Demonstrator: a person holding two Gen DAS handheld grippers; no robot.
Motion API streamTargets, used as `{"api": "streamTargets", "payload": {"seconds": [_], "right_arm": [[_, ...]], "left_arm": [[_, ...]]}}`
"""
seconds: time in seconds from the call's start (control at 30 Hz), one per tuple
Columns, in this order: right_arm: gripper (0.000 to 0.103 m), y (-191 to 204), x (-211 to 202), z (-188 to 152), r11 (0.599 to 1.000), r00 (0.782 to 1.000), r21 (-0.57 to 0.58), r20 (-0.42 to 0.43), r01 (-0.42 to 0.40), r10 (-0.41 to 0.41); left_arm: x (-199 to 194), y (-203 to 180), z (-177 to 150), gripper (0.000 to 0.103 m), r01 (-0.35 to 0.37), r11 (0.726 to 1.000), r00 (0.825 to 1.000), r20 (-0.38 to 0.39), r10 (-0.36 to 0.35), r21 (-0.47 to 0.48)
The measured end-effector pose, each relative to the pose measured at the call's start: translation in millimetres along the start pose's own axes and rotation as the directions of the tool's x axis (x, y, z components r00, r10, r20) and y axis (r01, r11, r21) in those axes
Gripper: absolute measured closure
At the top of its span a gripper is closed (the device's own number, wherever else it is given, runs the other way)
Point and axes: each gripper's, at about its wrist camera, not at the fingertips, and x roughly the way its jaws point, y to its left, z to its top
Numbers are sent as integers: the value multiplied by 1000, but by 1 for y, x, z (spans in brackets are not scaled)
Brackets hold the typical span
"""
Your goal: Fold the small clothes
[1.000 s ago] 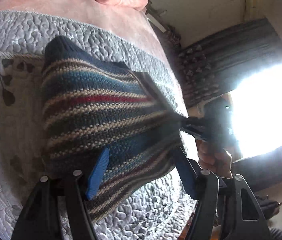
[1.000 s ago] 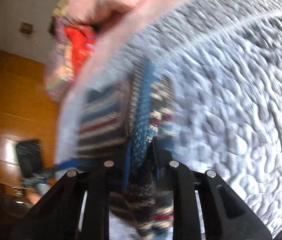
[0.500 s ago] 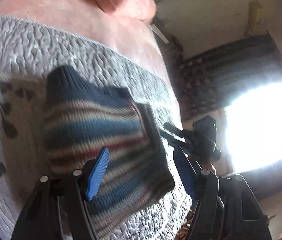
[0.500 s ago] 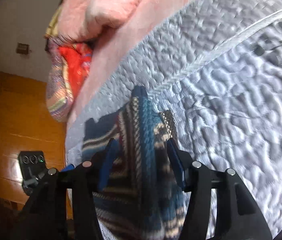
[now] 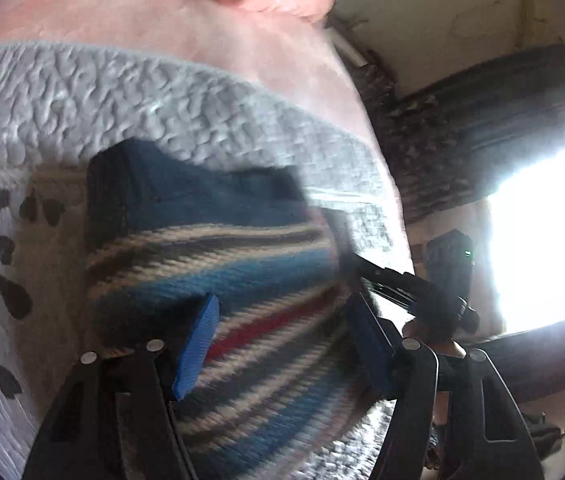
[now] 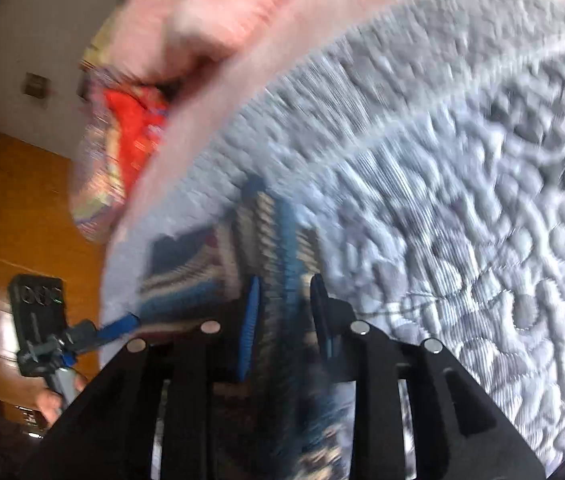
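A: Left view: the left gripper (image 5: 282,344) stays wide above the sweater (image 5: 218,264), which lies on the quilt (image 5: 162,92).

B: Right view: the right gripper (image 6: 284,320) was wider; now it squeezes the sweater's (image 6: 274,232) edge. Another fold looks likely.

A striped knit garment (image 5: 242,264) is lying on the grey quilted bedspread (image 5: 162,92). The left gripper (image 5: 282,336) is hovering over it, fingers (image 5: 198,344) spread apart.
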Motion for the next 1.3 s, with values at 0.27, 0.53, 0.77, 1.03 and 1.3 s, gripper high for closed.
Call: {"api": "streamTargets", "payload": {"seconds": [0.27,0.53,0.77,1.03,1.3], "right_arm": [[103,-1,15,-26,999,985,-40,-174,18,-24],[96,17,-28,-52,993,988,-76,-134,-93,82],[103,-3,-2,-85,997,977,-75,-212,4,-20],[101,21,-16,-121,990,971,-139,-239,-19,-15],[65,9,-47,-116,993,973,-79,-221,-84,65]], "left_arm": [[25,22,-26,50,-93,996,991,-96,93,3],[-17,-4,-49,50,-5,1000,999,-34,6,25],[17,13,-84,65,-109,991,987,-111,117,75],[7,9,-108,56,-154,984,981,-107,162,85],[-22,0,-130,19,-69,995,997,-41,72,65]]}}
